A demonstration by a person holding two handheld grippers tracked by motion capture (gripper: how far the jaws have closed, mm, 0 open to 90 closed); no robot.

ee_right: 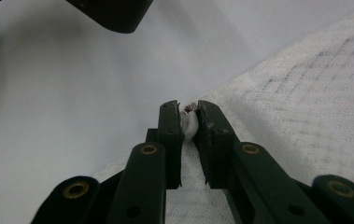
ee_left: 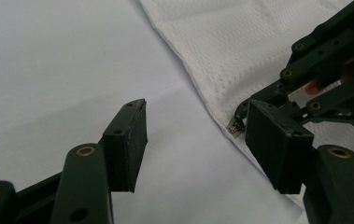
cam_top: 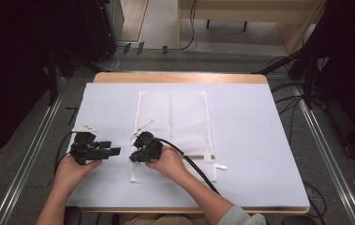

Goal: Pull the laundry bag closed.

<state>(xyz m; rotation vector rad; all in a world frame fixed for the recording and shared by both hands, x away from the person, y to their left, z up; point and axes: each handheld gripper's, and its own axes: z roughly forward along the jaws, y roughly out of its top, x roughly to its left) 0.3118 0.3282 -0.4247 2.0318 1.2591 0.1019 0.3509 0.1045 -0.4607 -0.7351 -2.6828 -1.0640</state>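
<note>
White mesh bag's (cam_top: 184, 122) zipper pull (ee_right: 189, 122) sits half-hidden between right gripper's (ee_right: 188, 116) jaws.

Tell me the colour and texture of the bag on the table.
White, with a fine mesh weave; the mesh bag shows best in the left gripper view.

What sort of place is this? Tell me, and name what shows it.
Likely a lab or recording workspace: a table under a plain white cover, black stands and cables on the grey floor around it, and a person working a white mesh bag with a hand-held gripper.
</note>
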